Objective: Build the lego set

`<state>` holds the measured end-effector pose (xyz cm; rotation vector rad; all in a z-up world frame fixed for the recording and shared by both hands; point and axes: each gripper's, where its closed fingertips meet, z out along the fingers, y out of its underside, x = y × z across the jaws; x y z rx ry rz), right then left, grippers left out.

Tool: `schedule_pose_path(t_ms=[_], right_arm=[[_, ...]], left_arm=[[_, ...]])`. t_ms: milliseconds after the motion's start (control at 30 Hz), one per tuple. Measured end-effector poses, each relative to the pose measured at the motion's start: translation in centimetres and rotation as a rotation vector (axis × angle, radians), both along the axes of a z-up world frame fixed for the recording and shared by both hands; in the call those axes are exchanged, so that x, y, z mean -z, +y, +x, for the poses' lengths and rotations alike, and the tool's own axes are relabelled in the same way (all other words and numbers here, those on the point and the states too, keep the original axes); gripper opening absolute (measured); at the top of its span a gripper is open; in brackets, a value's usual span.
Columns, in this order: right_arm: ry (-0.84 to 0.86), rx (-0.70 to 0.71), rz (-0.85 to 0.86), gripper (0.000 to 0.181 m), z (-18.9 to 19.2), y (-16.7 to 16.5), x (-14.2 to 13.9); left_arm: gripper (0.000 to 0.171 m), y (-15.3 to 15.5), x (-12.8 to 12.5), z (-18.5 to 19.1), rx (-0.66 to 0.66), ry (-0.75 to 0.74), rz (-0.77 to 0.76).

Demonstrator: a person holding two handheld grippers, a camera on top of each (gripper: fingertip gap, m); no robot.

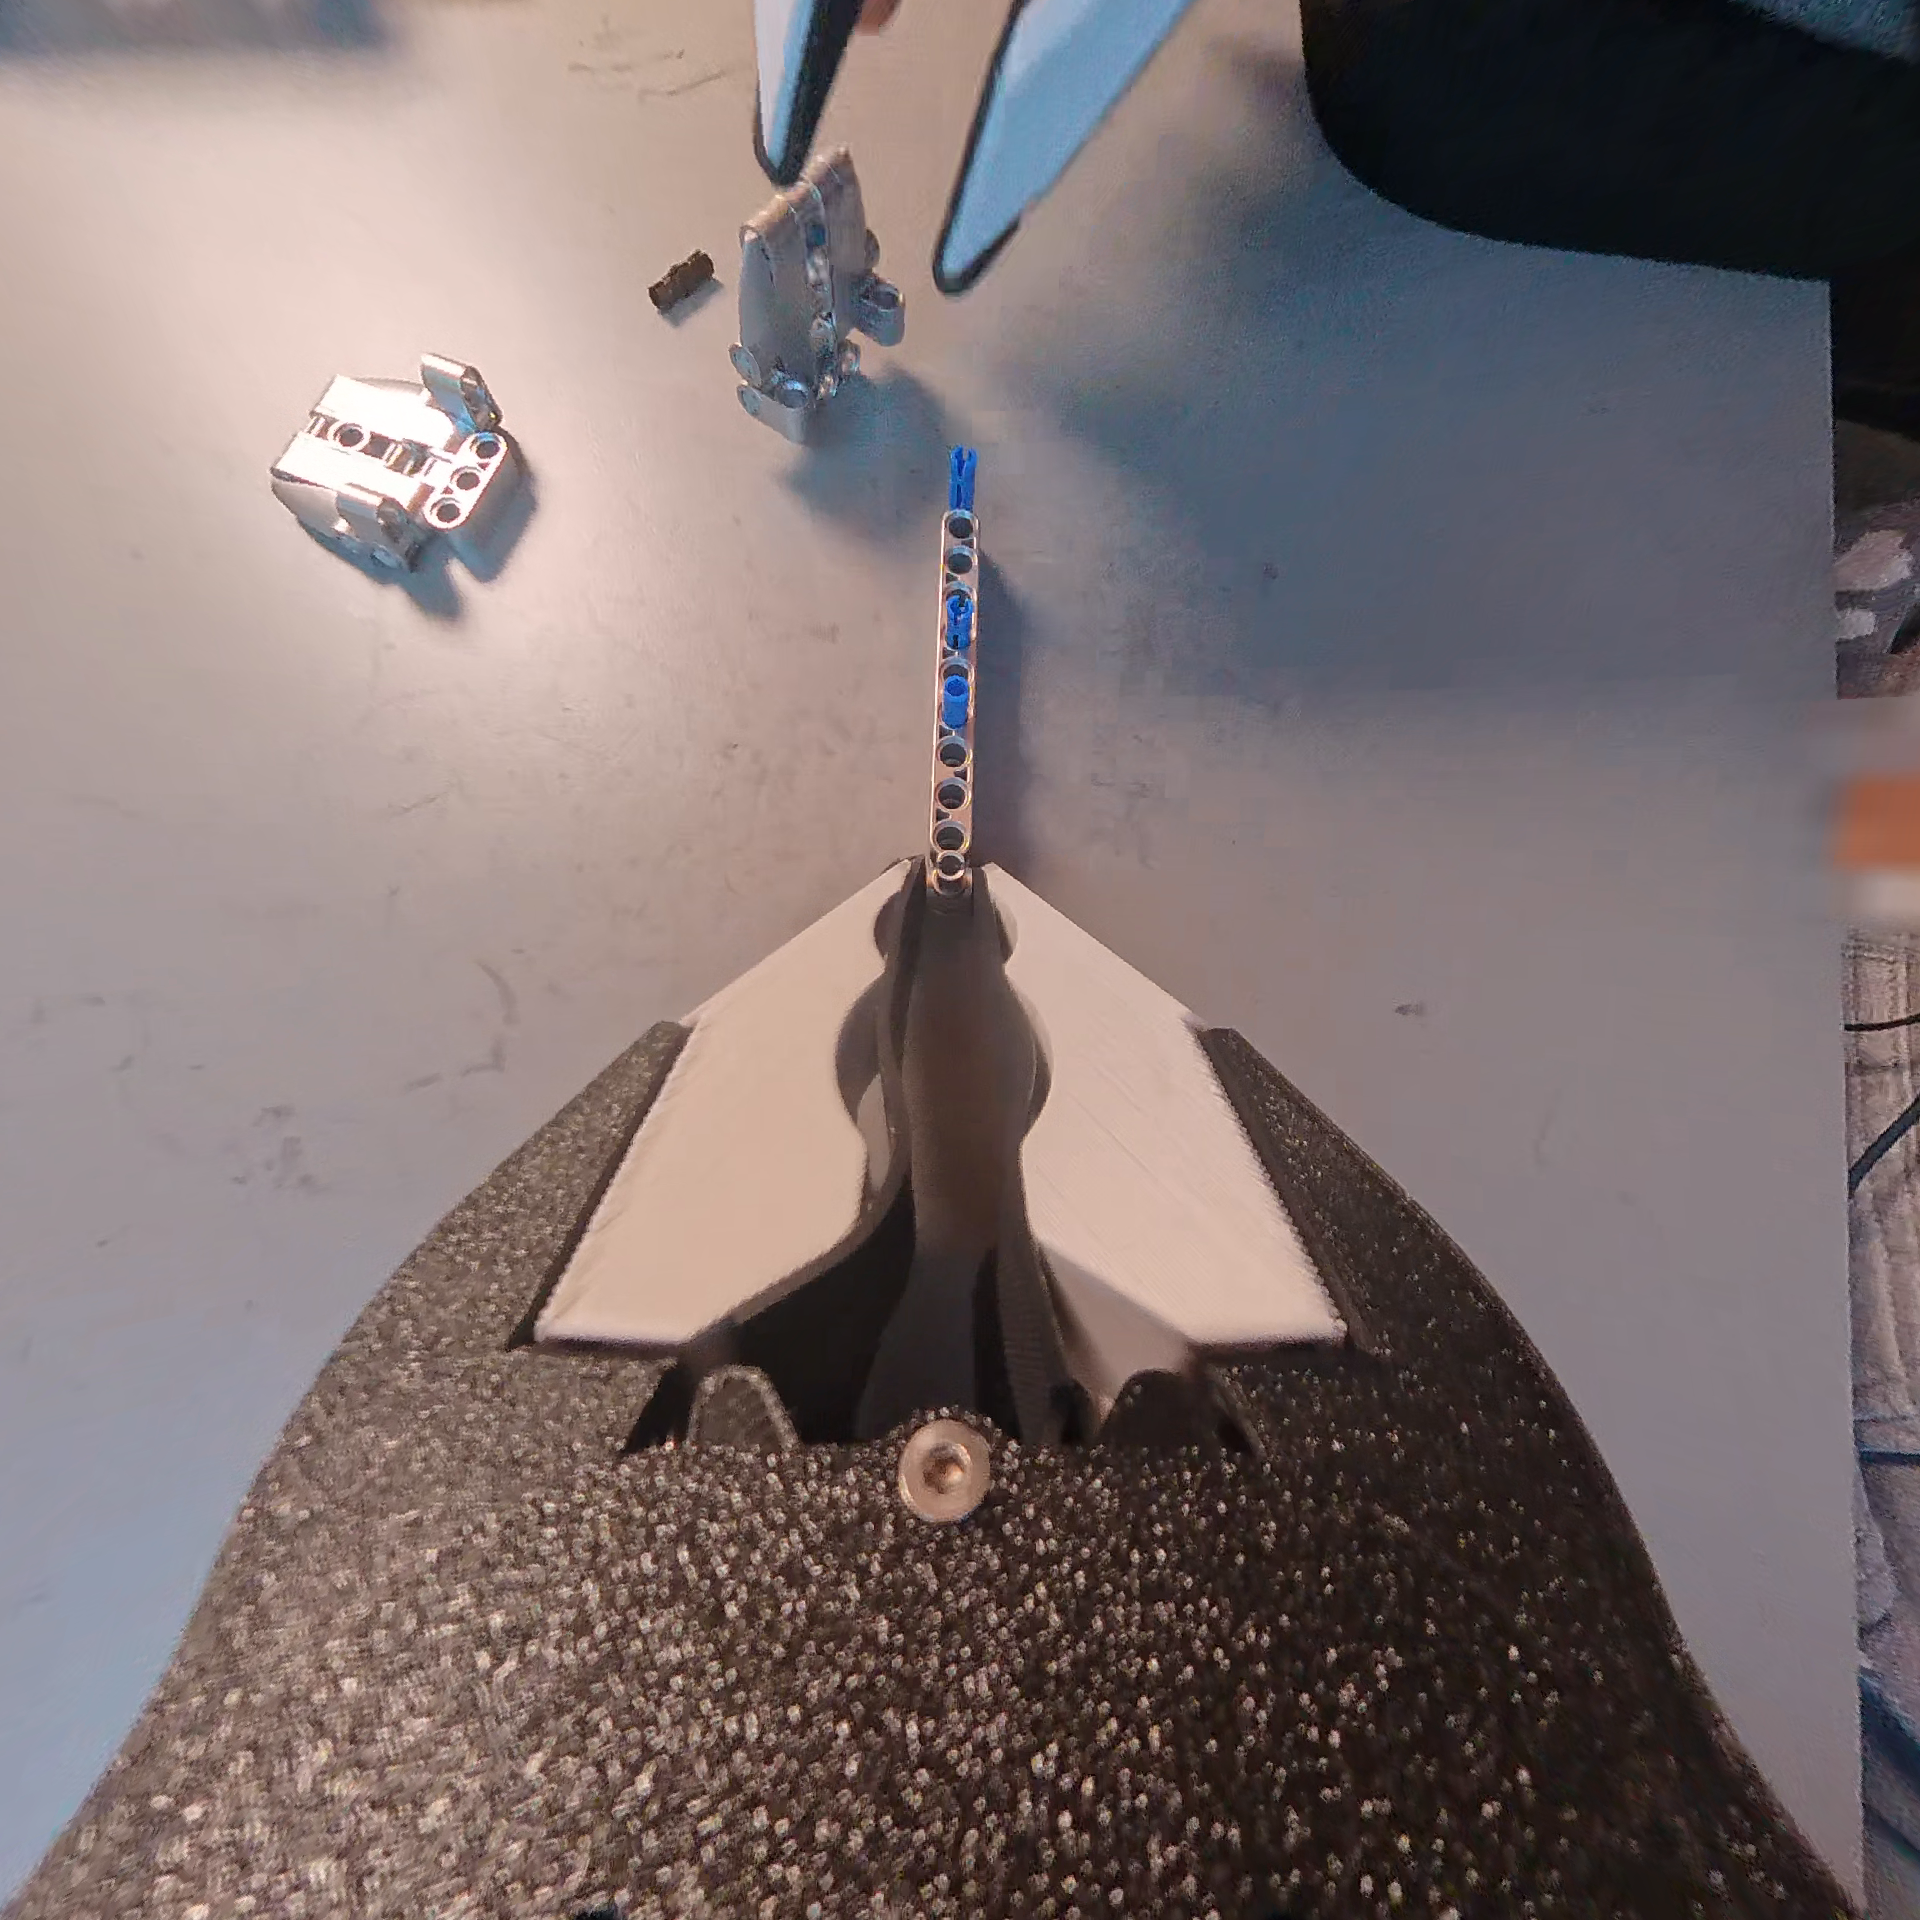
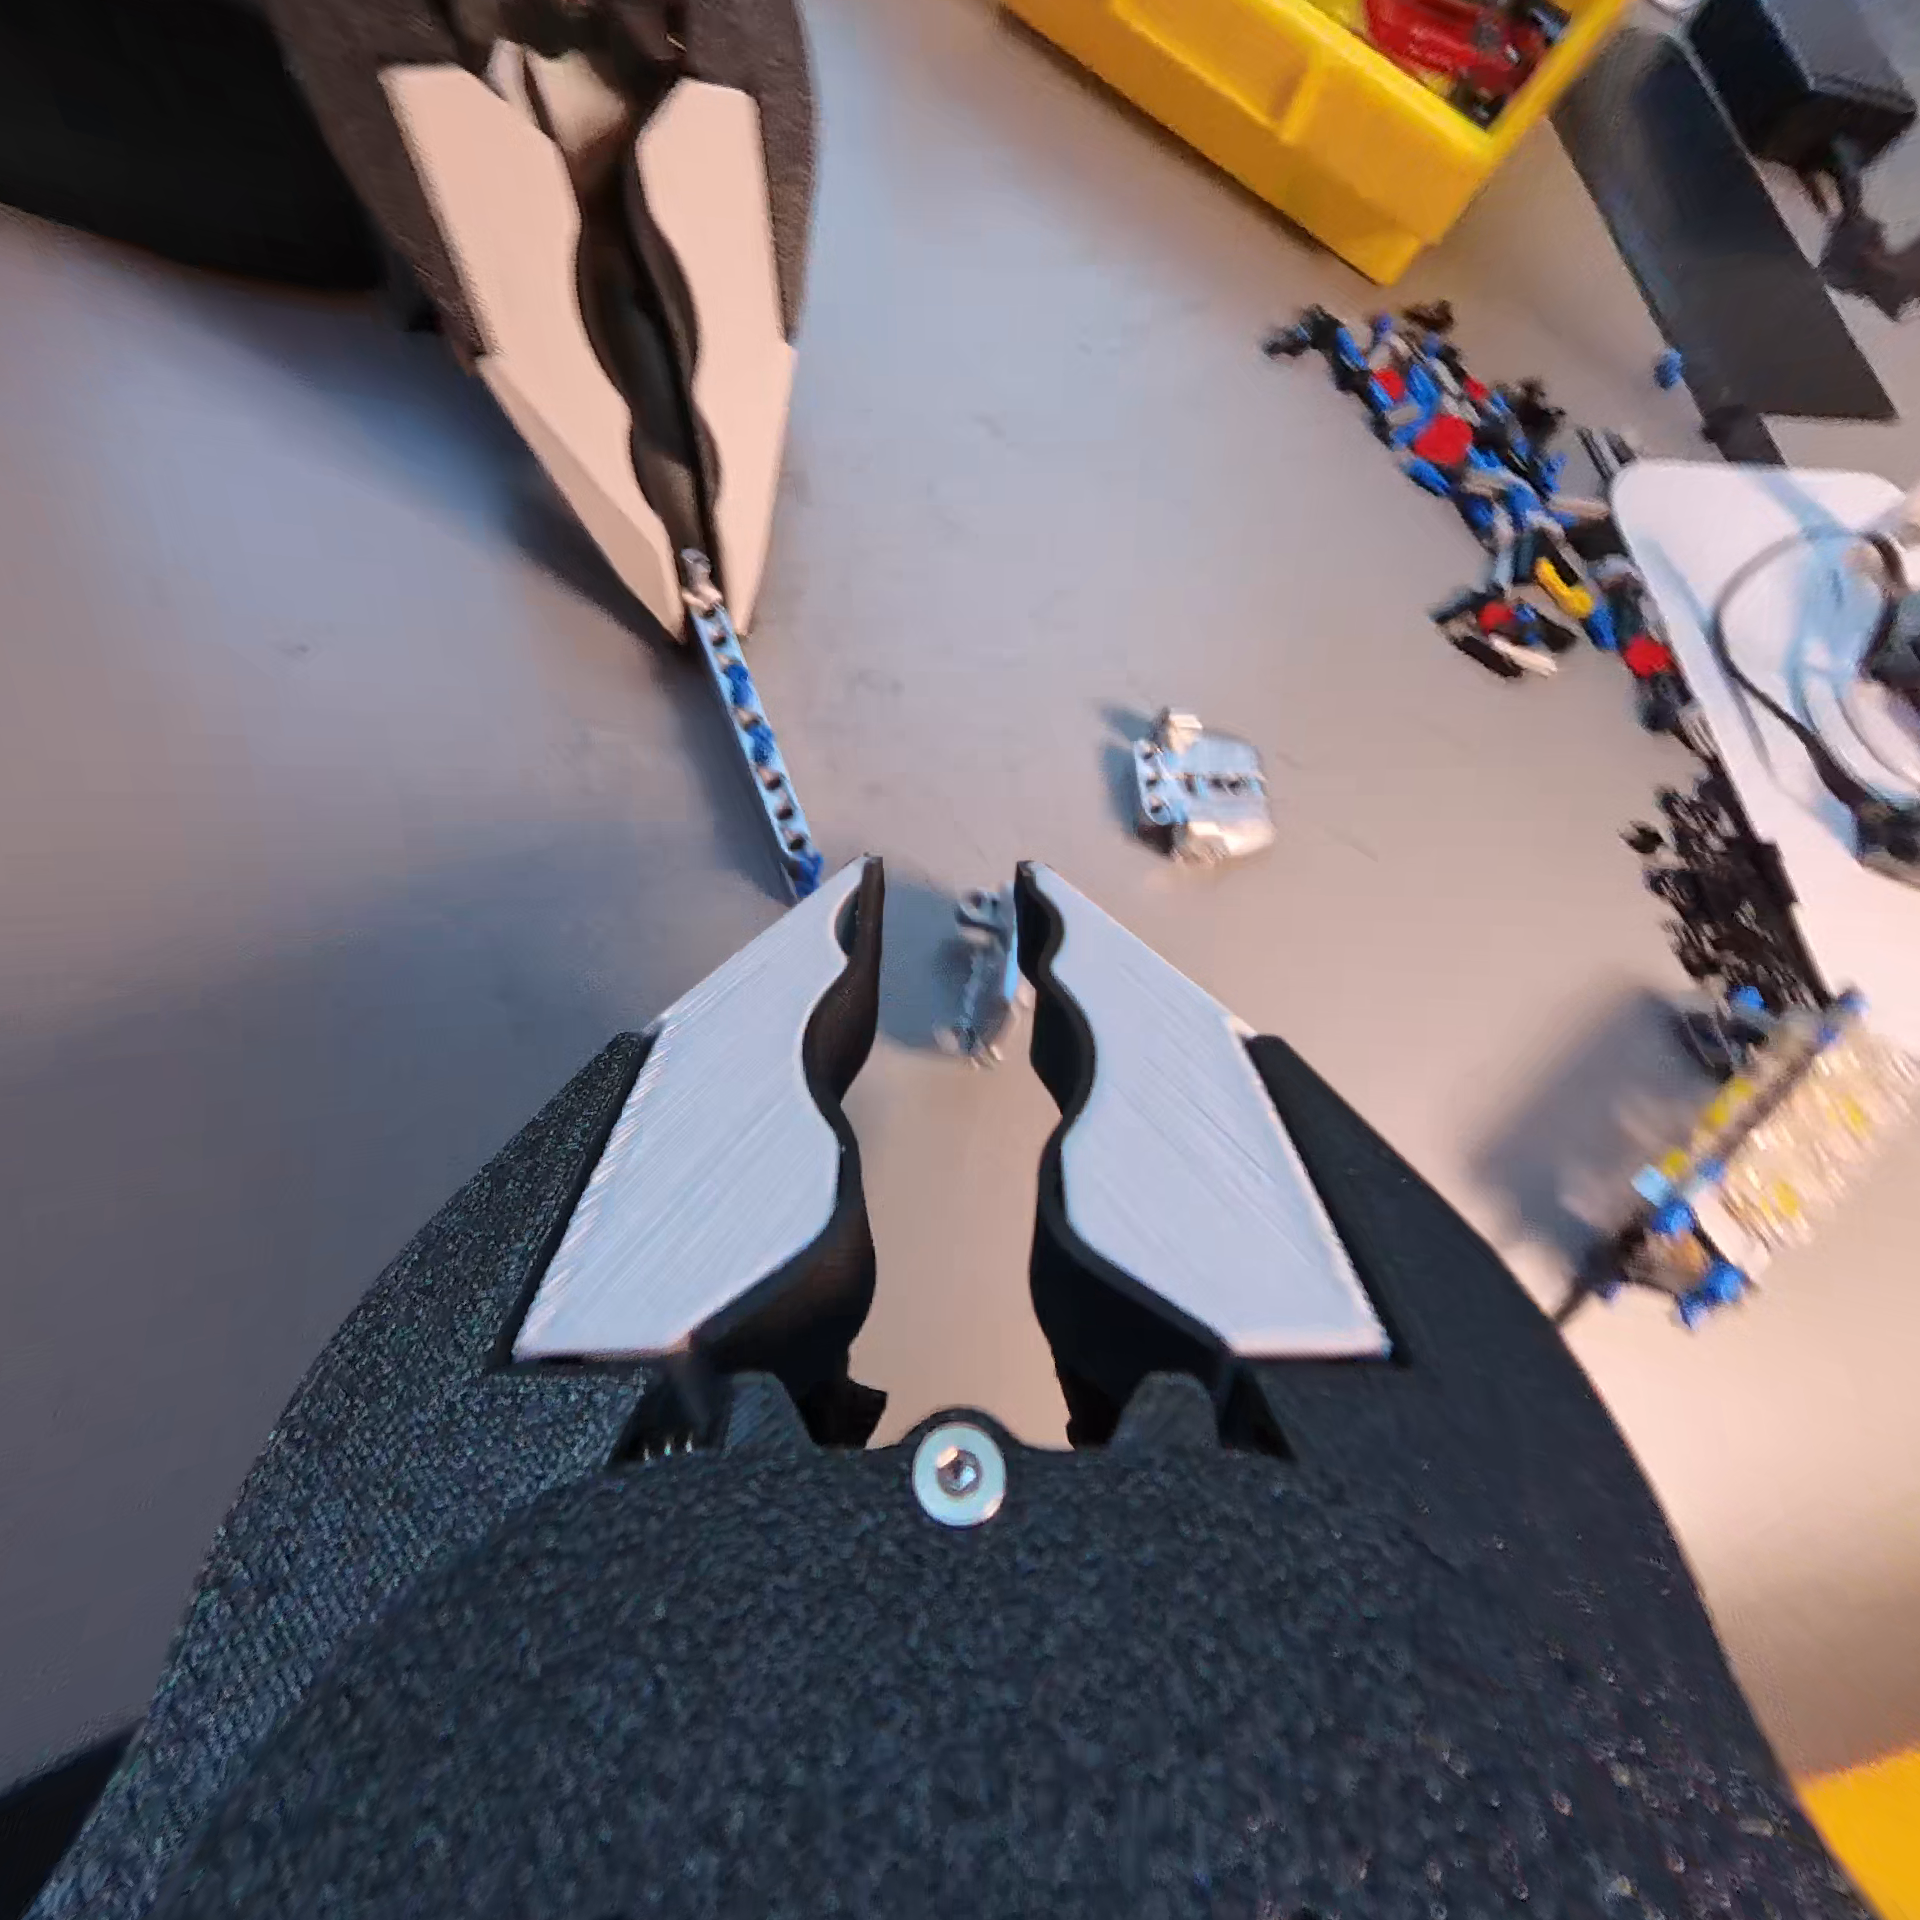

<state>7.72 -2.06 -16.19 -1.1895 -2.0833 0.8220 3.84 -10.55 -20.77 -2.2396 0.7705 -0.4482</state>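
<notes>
So the left hand-held gripper (image 1: 951, 883) is pinching one end of a long thin grey plastic beam with a row of holes and blue pins (image 1: 956, 675), sticking it out over the pale grey worktop (image 1: 312, 883). The right hand-held gripper (image 2: 948, 883) is hanging with its jaws apart right above a small silvery-grey plastic panel piece (image 2: 982, 977), not touching it. A second, similar silvery panel piece (image 2: 1200, 795) is lying nearby, plus a tiny dark brown connector pin (image 1: 684, 283). Off to the side there's a messy heap of blue, red and black small parts (image 2: 1507, 520) and a yellow plastic bin (image 2: 1299, 114).
</notes>
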Motion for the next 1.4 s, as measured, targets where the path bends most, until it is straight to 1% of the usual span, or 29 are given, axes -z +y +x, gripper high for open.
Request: schedule_pose_path(t_ms=[67,133,233,300,333,433,500,567,633,700,767,833,933,1000,1067,1167,1267,1400], right_arm=[[-0.04,0.059,0.003,0.027,1.2,2.1,0.8],[-0.085,0.096,-0.009,0.029,1.9,3.0,1.8],[-0.093,0.115,-0.039,0.027,1.7,3.0,2.4],[-0.099,0.113,-0.06,0.02,1.3,2.7,2.6],[-0.104,0.112,-0.068,0.009,1.1,2.6,2.8],[-0.107,0.13,-0.141,0.007,0.5,2.1,2.7],[-0.083,0.174,-0.209,0.007,-0.1,1.8,2.1],[-0.036,0.217,-0.275,0.006,-0.7,1.3,0.9],[0.011,0.263,-0.35,0.007,-1.1,0.6,-0.5],[0.046,0.33,-0.379,0.007,-1.1,0.4,-1.2],[0.066,0.41,-0.386,0.006,-0.8,0.3,-1.3],[0.089,0.502,-0.387,0.006,-0.5,0.1,-1.2],[0.13,0.626,-0.403,0.006,-0.1,-0.6,-1.2],[0.147,0.703,-0.376,0.006,0.0,-0.9,-0.9],[0.156,0.759,-0.323,0.006,0.1,-1.1,-0.5],[0.148,0.806,-0.295,0.006,0.3,-1.5,0.2],[0.134,0.826,-0.237,0.006,0.5,-1.8,0.6],[0.124,0.842,-0.205,0.006,0.6,-2.0,0.9]], left_arm=[[0.007,0.0,0.0,0.2,-0.012,-0.002,-0.007],[0.014,-0.3,-0.1,0.7,0.003,-0.023,-0.025],[0.024,-0.7,-1.0,1.1,0.018,-0.086,-0.031],[0.026,-0.4,-2.3,0.8,0.006,-0.163,-0.013],[0.026,-0.1,-3.0,0.5,-0.007,-0.208,-0.005],[0.023,1.4,-4.6,-0.3,-0.043,-0.303,0.009],[0.022,2.9,-4.7,-0.8,-0.064,-0.285,0.031],[0.022,4.6,-4.5,-1.1,-0.055,-0.248,0.067],[0.022,5.7,-4.6,-0.5,0.008,-0.27,0.077],[0.023,6.5,-4.9,0.4,0.101,-0.297,0.077],[0.022,6.8,-5.3,1.3,0.21,-0.318,0.085],[0.022,7.6,-5.5,1.9,0.285,-0.312,0.097],[0.017,8.1,-5.1,2.8,0.405,-0.298,0.084],[0.013,7.9,-4.8,3.2,0.471,-0.295,0.07],[0.013,7.8,-4.3,3.4,0.505,-0.289,0.059],[0.013,7.5,-3.7,3.5,0.526,-0.257,0.057],[0.013,7.2,-3.3,3.6,0.533,-0.204,0.075],[0.014,7.1,-3.1,3.7,0.53,-0.183,0.08]])
